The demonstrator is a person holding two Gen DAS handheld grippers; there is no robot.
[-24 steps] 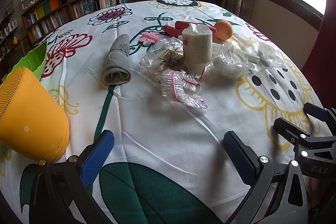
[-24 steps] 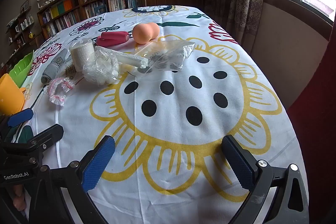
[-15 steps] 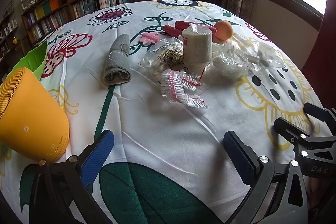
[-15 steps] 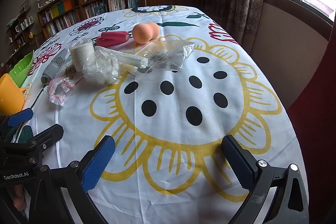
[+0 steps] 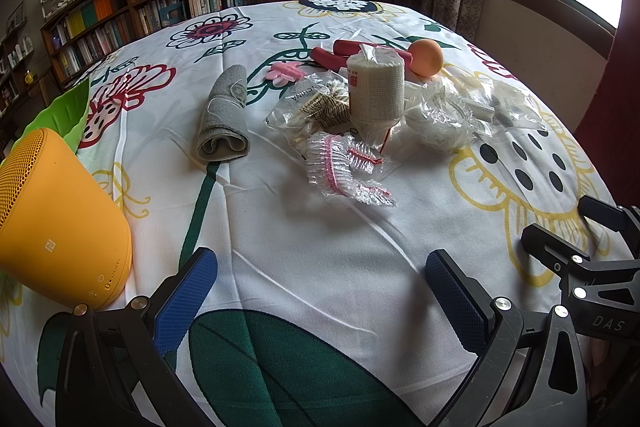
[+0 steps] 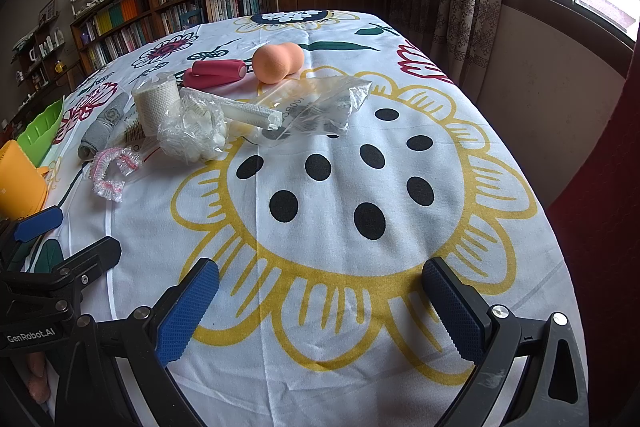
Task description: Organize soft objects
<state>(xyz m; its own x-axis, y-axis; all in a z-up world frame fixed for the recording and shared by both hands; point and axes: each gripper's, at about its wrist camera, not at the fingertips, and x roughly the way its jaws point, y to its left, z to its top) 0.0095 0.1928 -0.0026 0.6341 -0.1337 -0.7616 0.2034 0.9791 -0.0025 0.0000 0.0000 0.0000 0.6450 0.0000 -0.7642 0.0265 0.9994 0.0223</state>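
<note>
Both your tongs, left [image 5: 320, 291] and right [image 6: 320, 301], sit apart and empty low over the near tabletop [image 6: 400, 247], likely staging, since the soft stuff (sock [image 5: 224, 119], sponge [image 6: 278, 62], gauze roll [image 5: 375, 89], bags) is clustered well ahead mid-table.

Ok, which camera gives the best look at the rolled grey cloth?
The left wrist view. There the grey cloth lies whole and unblocked on the tablecloth, its rolled end facing the camera. In the right wrist view the cloth sits small at the left, partly behind the white bandage roll and plastic bags.
</note>
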